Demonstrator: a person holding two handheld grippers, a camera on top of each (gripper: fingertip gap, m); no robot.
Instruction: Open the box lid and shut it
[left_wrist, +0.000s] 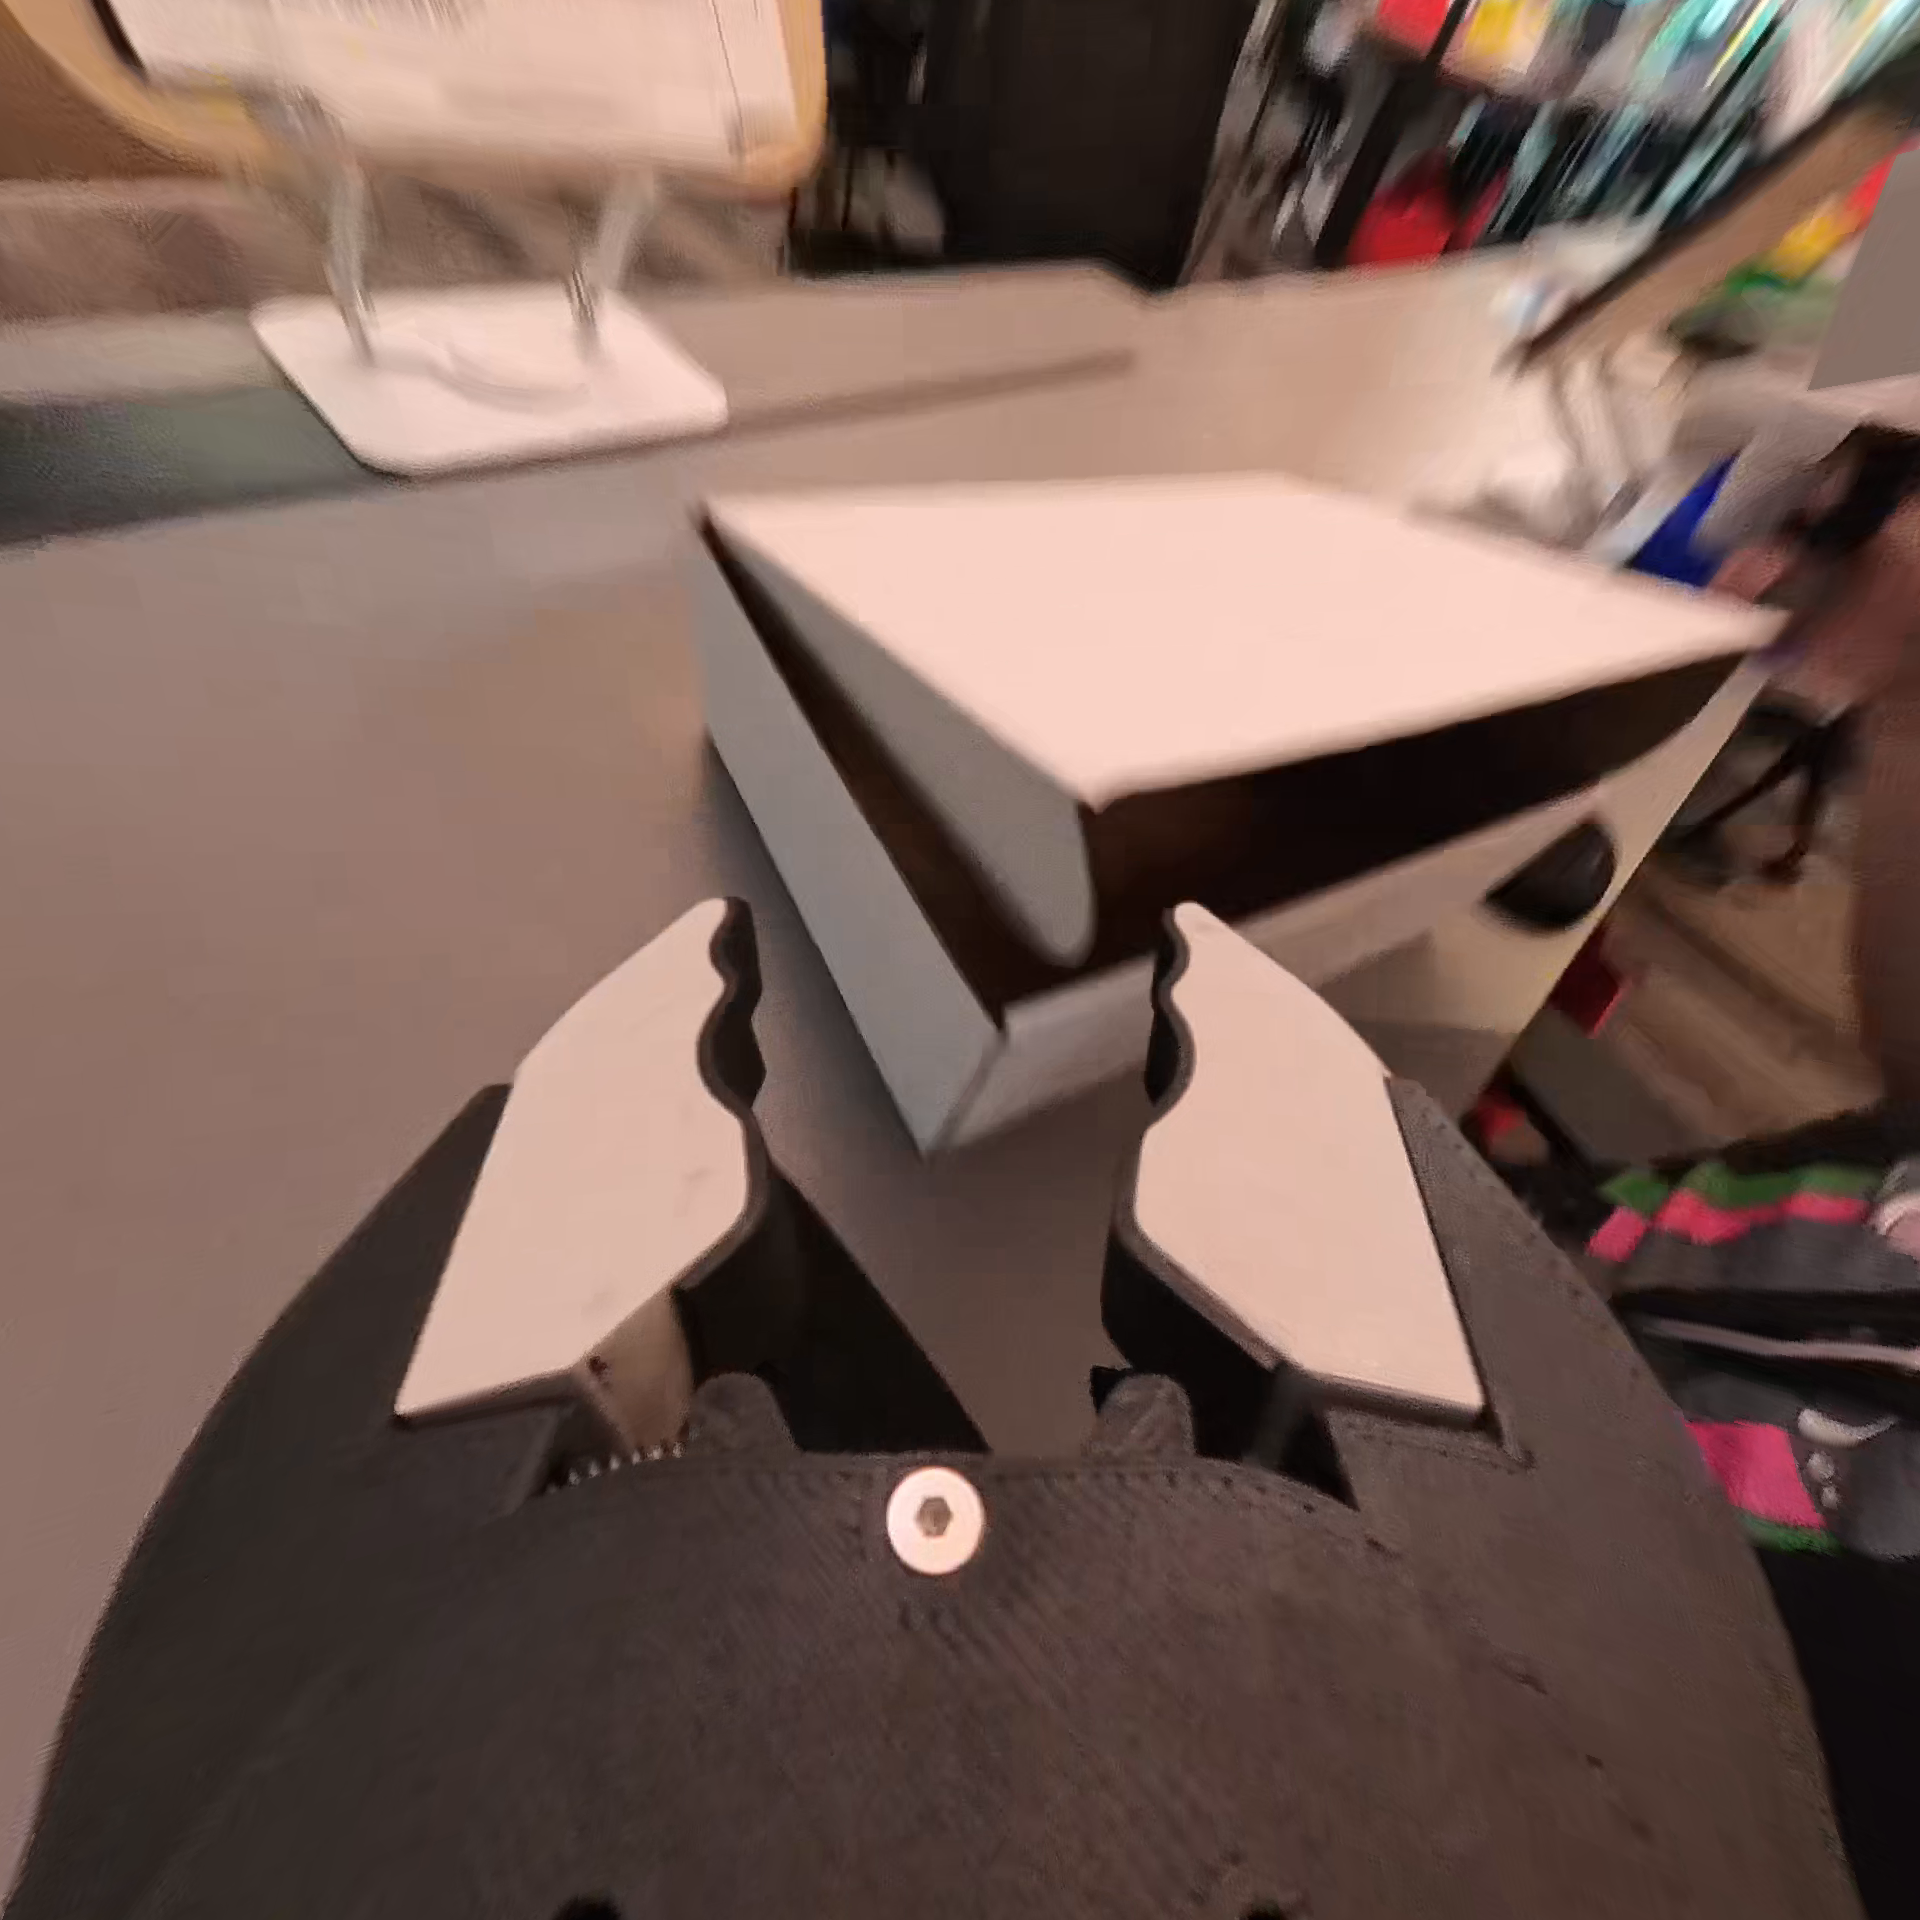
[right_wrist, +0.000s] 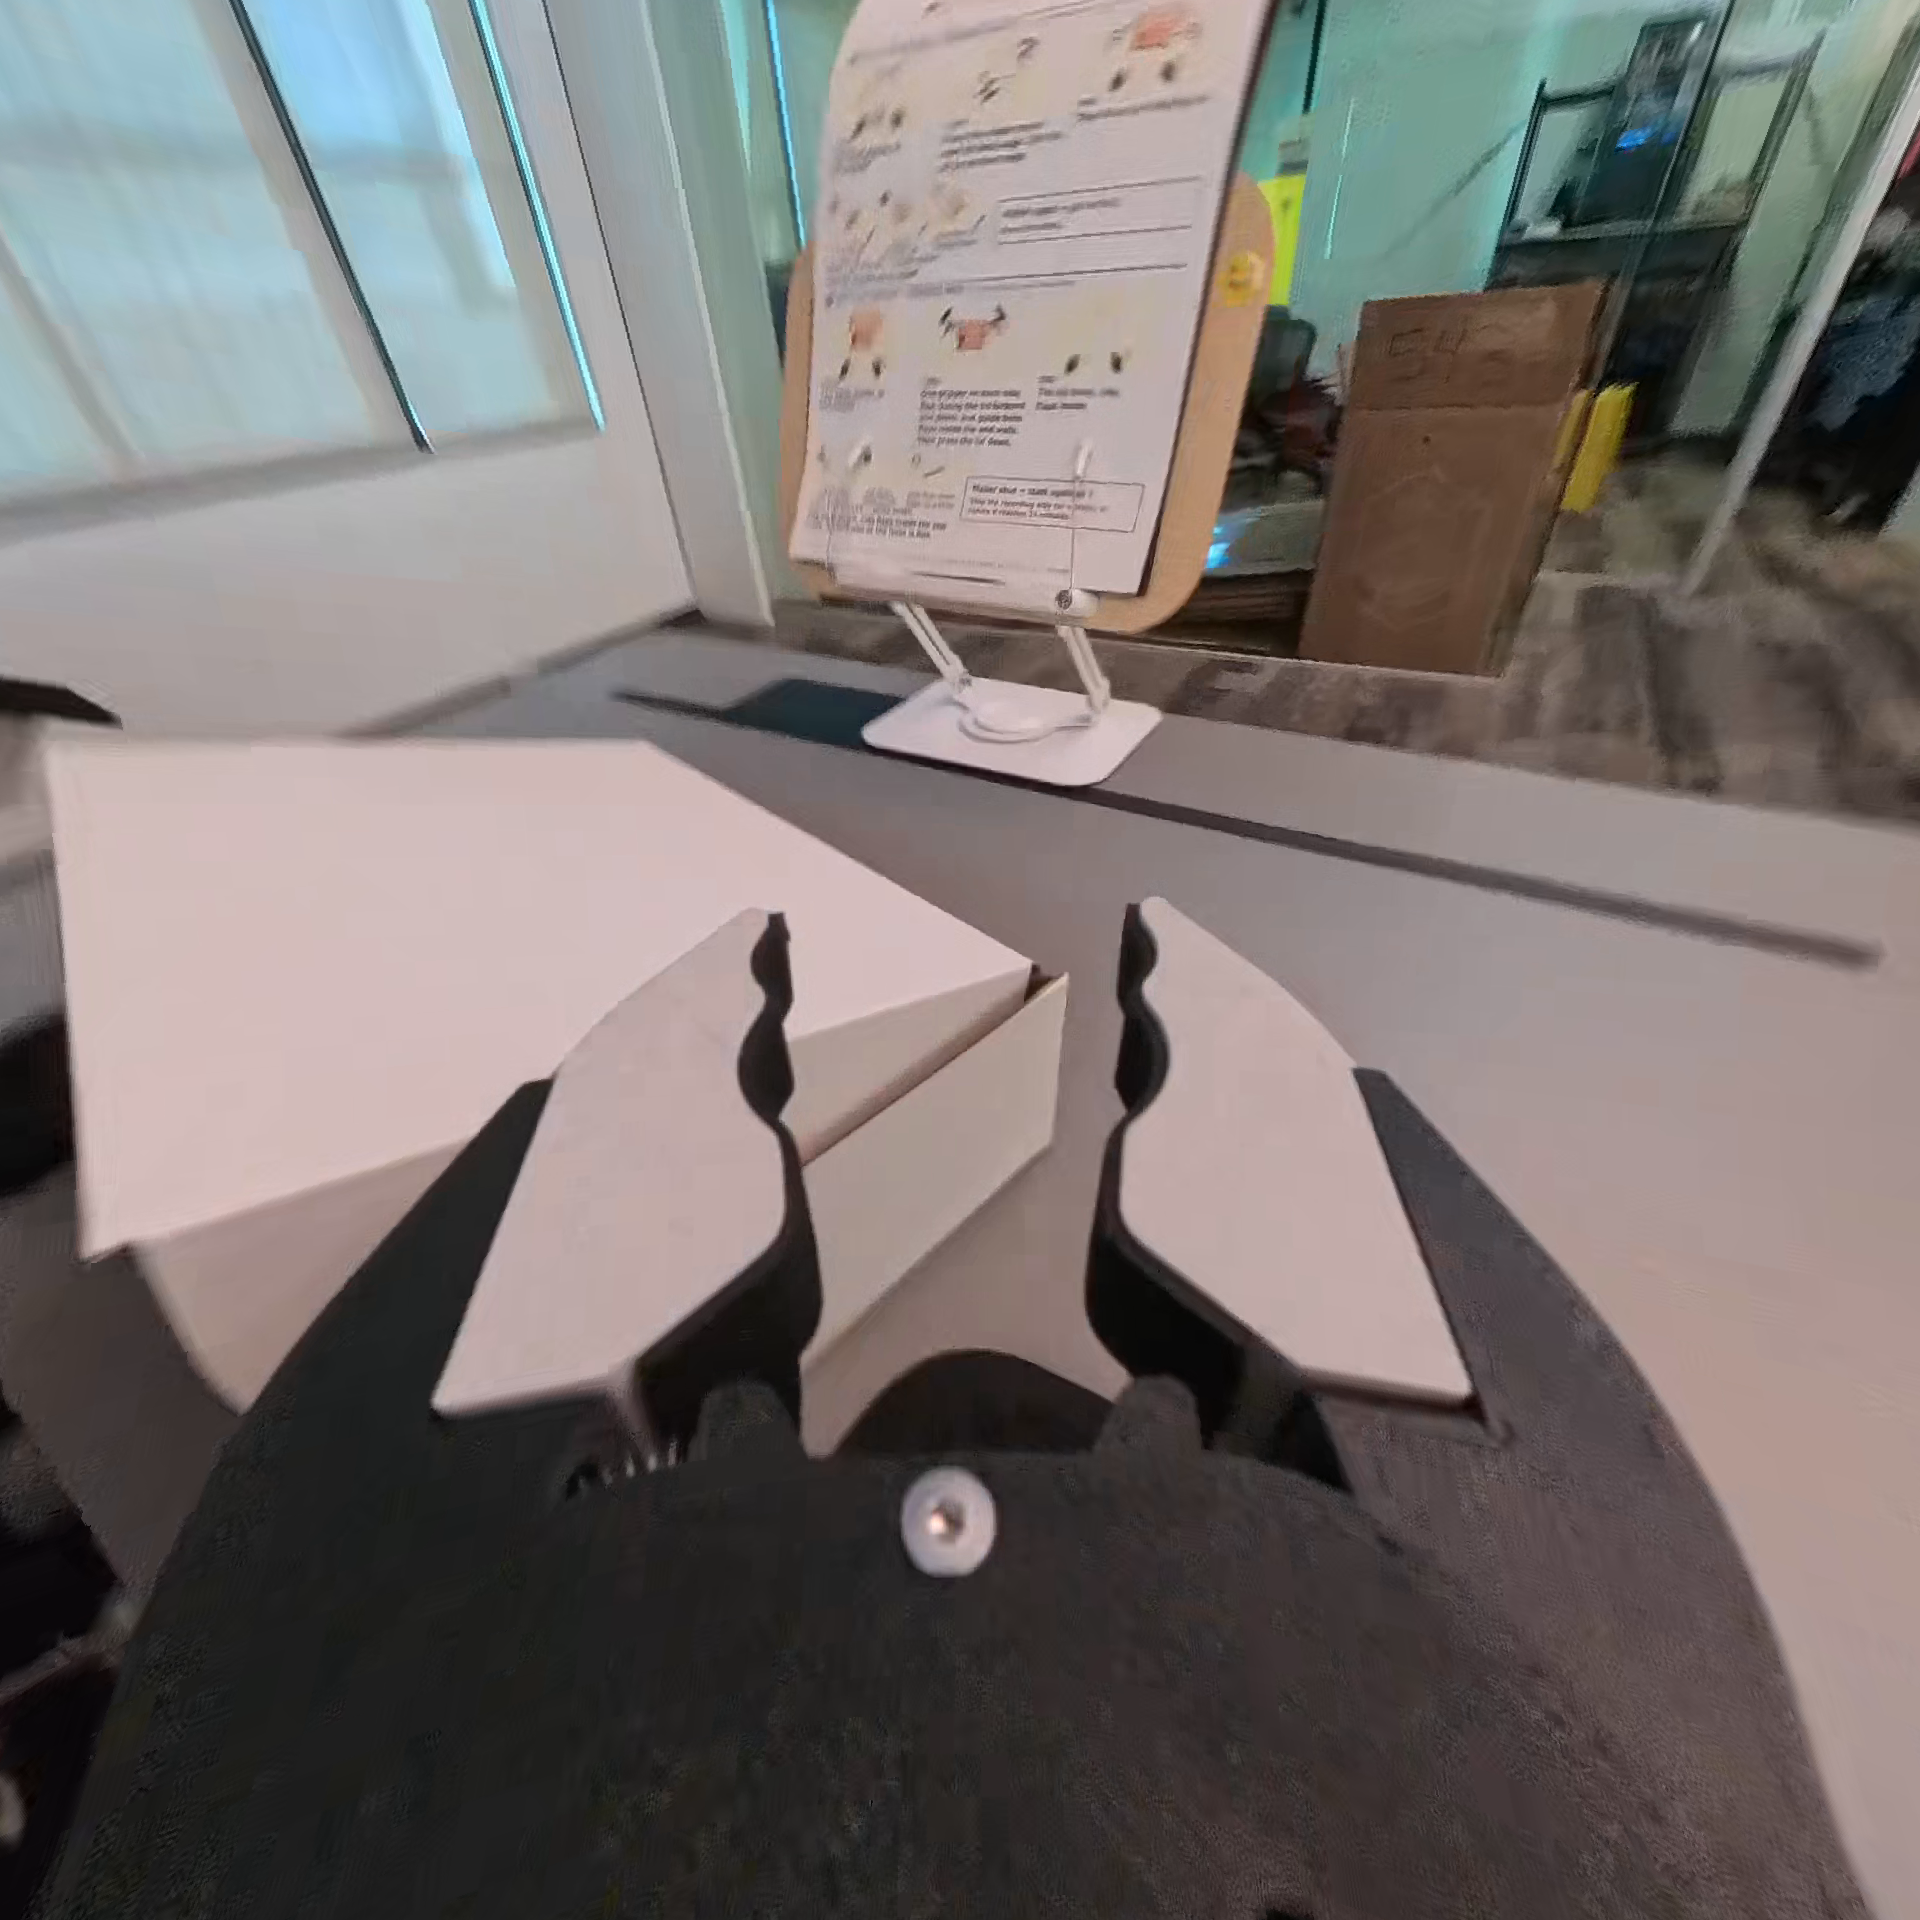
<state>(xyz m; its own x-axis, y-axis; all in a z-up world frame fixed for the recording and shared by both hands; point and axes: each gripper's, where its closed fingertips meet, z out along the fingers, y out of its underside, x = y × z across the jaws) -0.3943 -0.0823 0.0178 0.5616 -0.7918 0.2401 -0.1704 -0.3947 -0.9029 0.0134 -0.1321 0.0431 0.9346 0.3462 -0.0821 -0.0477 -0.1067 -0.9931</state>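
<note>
A white cardboard box stands on the grey table (left_wrist: 312, 831). Its lid (left_wrist: 1143, 665) is raised a little at the front, with a dark gap above the base's front wall (left_wrist: 1351, 935). The lid's side flap (left_wrist: 977, 821) hangs outside the base. My left gripper (left_wrist: 956, 920) is open and empty just before the box's near corner, not touching it. In the right wrist view the lid (right_wrist: 416, 935) slopes over the base's side wall (right_wrist: 935, 1164). My right gripper (right_wrist: 956, 920) is open and empty over the box's right corner.
A paper stand with a white base (right_wrist: 1013, 727) stands behind the box; it also shows in the left wrist view (left_wrist: 488, 374). A brown cardboard box (right_wrist: 1444, 478) is on the floor beyond. Colourful items (left_wrist: 1766, 1247) lie past the table's right edge.
</note>
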